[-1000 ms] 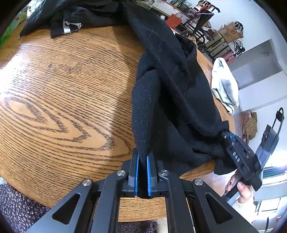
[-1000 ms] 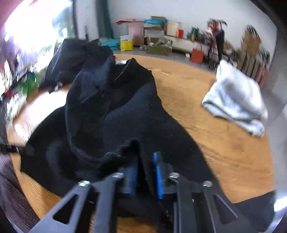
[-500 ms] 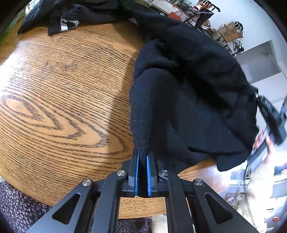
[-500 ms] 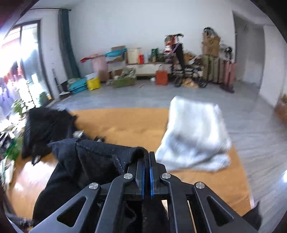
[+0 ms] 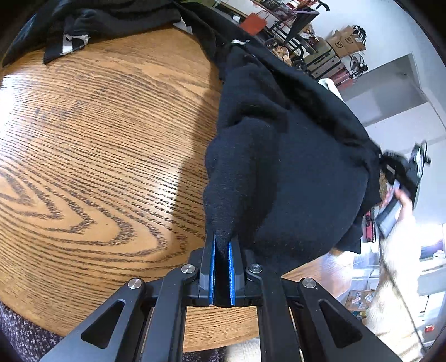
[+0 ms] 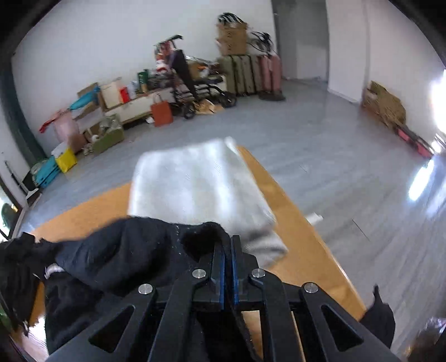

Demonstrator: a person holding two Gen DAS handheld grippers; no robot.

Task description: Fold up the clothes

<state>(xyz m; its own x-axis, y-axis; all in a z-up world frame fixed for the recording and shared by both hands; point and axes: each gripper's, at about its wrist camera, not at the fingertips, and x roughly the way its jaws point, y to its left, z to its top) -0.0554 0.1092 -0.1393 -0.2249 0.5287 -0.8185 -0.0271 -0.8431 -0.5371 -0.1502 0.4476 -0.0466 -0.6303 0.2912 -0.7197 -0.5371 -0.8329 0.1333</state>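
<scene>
Cluttered room w/ boxes and bags along the far wall; round oak bench (image 5: 92,144) in front of us. On it: a folded white towel (image 6: 195,183) at the far right edge, a black heap (image 5: 111,16) at the far left.

The black garment (image 5: 284,172) hangs lifted between our two claws, bunched, its far end trailing on the bench toward the heap.

Step, as we judge it: spreading/straightening the garment before a fold. Next move calls for pulling the two held edges apart till the cloth is taut, then laying it flat on bare wood, clear of the towel.

Left claw (image 5: 222,245): pads nearly together, clamped on a thick tuck of the garment. Right claw (image 6: 228,250): pads almost touching, pinching a garment edge.
</scene>
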